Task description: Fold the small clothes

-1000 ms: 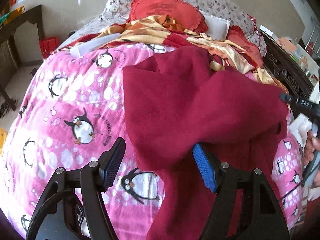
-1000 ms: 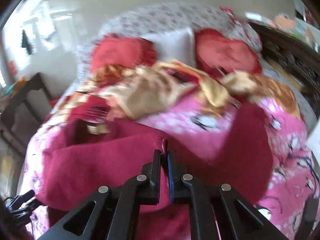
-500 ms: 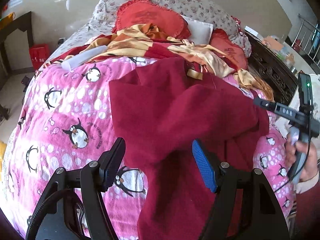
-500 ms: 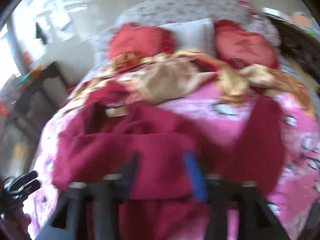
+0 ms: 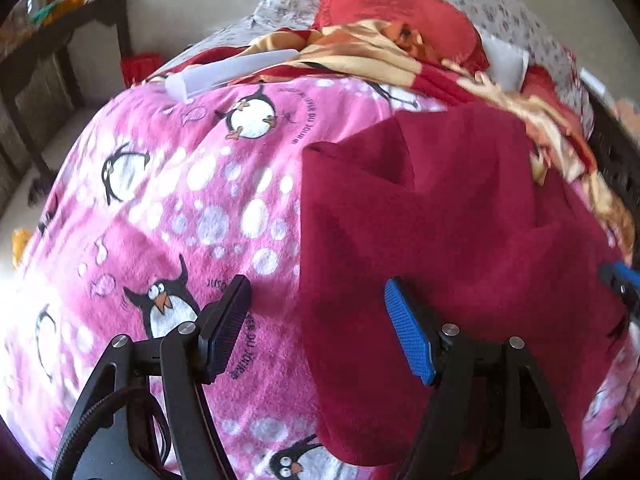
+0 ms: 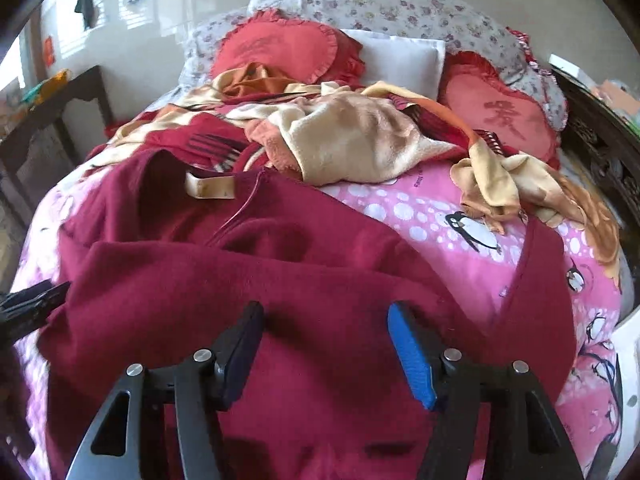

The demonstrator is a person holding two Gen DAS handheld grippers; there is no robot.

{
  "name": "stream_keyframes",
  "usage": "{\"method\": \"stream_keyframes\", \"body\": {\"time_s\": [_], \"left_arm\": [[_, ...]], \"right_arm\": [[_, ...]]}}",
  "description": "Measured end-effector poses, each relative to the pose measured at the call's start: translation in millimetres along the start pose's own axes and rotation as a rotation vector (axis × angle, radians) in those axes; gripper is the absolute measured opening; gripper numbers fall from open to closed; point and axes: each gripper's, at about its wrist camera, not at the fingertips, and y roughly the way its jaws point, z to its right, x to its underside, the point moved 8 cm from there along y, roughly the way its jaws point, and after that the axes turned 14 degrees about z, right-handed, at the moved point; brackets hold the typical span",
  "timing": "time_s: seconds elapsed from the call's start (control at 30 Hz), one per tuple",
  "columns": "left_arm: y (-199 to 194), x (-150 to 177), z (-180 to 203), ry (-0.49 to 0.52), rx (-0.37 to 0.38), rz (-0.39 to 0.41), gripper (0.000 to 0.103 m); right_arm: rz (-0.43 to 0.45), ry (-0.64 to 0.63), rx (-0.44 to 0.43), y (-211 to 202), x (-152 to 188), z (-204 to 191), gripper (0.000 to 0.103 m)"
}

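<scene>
A dark red fleece garment (image 5: 432, 240) lies partly folded on a pink penguin blanket (image 5: 180, 208); it also shows in the right wrist view (image 6: 240, 272). My left gripper (image 5: 318, 332) is open and empty, hovering over the garment's left edge. My right gripper (image 6: 326, 354) is open and empty, low over the garment's near part. A sleeve (image 6: 540, 292) stretches off to the right. The right gripper's tip (image 5: 620, 280) shows at the right edge of the left wrist view.
A crumpled cream and red blanket (image 6: 352, 140), red heart cushions (image 6: 280, 52) and a white pillow (image 6: 400, 60) lie at the head of the bed. A white tube (image 5: 232, 70) rests on the blanket. A dark table (image 5: 52, 64) stands left, a carved bed frame (image 6: 600, 148) right.
My right gripper has opened and let go of the red garment, which now lies folded over on the bed. My left gripper has moved lower and closer to the garment's left edge.
</scene>
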Motion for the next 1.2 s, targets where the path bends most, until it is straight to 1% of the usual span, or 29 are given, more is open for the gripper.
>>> {"method": "stream_keyframes", "body": {"time_s": [0.03, 0.07, 0.1, 0.13, 0.17, 0.2, 0.3, 0.37, 0.5, 0.53, 0.57, 0.6, 0.63, 0.67, 0.7, 0.77, 0.83, 0.9, 0.97, 1.03, 1.1, 1.17, 1.2], "left_arm": [[-1.9, -0.7, -0.3, 0.002, 0.003, 0.0, 0.07], [-5.0, -2.0, -0.1, 0.013, 0.001, -0.001, 0.07], [-7.9, -2.5, 0.9, 0.019, -0.002, 0.002, 0.07], [-12.1, -3.9, 1.7, 0.025, -0.001, 0.009, 0.07], [-15.4, -5.8, 2.5, 0.029, 0.003, 0.017, 0.07], [-21.3, -8.5, 5.0, 0.035, 0.011, 0.028, 0.07], [-38.4, -15.9, 15.2, 0.054, 0.023, 0.058, 0.07], [-43.3, -17.4, 21.4, 0.065, 0.028, 0.06, 0.07], [-47.4, -20.0, 32.4, 0.087, 0.04, 0.044, 0.07], [-49.3, -20.6, 33.9, 0.097, 0.04, 0.045, 0.07], [-51.1, -21.2, 33.9, 0.106, 0.038, 0.048, 0.07], [-52.4, -22.5, 33.1, 0.117, 0.033, 0.051, 0.07], [-53.4, -23.4, 31.3, 0.124, 0.028, 0.055, 0.07], [-54.1, -24.1, 28.5, 0.126, 0.023, 0.058, 0.07], [-54.4, -24.7, 24.8, 0.123, 0.016, 0.057, 0.07], [-54.9, -24.2, 15.9, 0.097, 0.008, 0.048, 0.07], [-57.0, -24.8, 8.5, 0.066, 0.013, 0.045, 0.07], [-62.0, -26.4, 3.6, 0.045, 0.016, 0.052, 0.07], [-67.1, -29.1, 1.1, 0.035, 0.016, 0.064, 0.07], [-73.0, -33.1, -0.9, 0.026, 0.018, 0.079, 0.07], [-78.4, -37.1, -2.1, 0.015, 0.02, 0.094, 0.07], [-81.3, -38.9, -3.2, 0.004, 0.023, 0.102, 0.07], [-82.3, -39.2, -4.2, -0.007, 0.029, 0.107, 0.07]], "right_arm": [[0.02, 0.007, 0.008, -7.5, -4.2, 8.1, 0.063], [0.055, 0.025, 0.039, -18.2, -10.9, 25.4, 0.064], [0.074, 0.043, 0.066, -25.4, -15.4, 38.7, 0.07], [0.095, 0.079, 0.11, -31.7, -21.9, 61.4, 0.075], [0.101, 0.102, 0.141, -33.8, -25.6, 75.6, 0.081], [0.097, 0.133, 0.19, -31.9, -30.1, 98.9, 0.083], [0.04, 0.204, 0.281, -12.6, -35.5, 147.0, 0.083], [-0.01, 0.26, 0.305, 9.7, -33.7, 169.4, 0.083], [-0.112, 0.314, 0.314, 50.1, -21.7, 187.0, 0.082], [-0.143, 0.323, 0.314, 57.4, -15.6, 190.9, 0.079], [-0.16, 0.336, 0.317, 62.2, -9.0, 194.5, 0.067], [-0.141, 0.347, 0.326, 60.9, -7.4, 198.6, 0.053], [-0.121, 0.356, 0.329, 55.4, -6.9, 201.2, 0.045], [-0.11, 0.365, 0.316, 49.9, -6.8, 203.6, 0.025], [-0.099, 0.372, 0.297, 43.5, -6.8, 205.8, 0.011], [-0.067, 0.387, 0.268, 26.7, -11.6, 208.2, 0.01], [-0.012, 0.398, 0.216, 4.5, -21.8, 204.3, 0.009], [0.062, 0.407, 0.117, -23.4, -39.8, 186.6, 0.009], [0.129, 0.364, 0.019, -51.5, -59.9, 154.7, 0.009], [0.182, 0.278, -0.099, -77.1, -79.0, 107.9, 0.009], [0.222, 0.176, -0.223, -98.3, -93.6, 50.3, 0.009], [0.238, 0.097, -0.341, -108.4, -93.6, -2.2, 0.009], [0.23, 0.053, -0.394, -107.9, -87.2, -31.7, 0.009]]}}
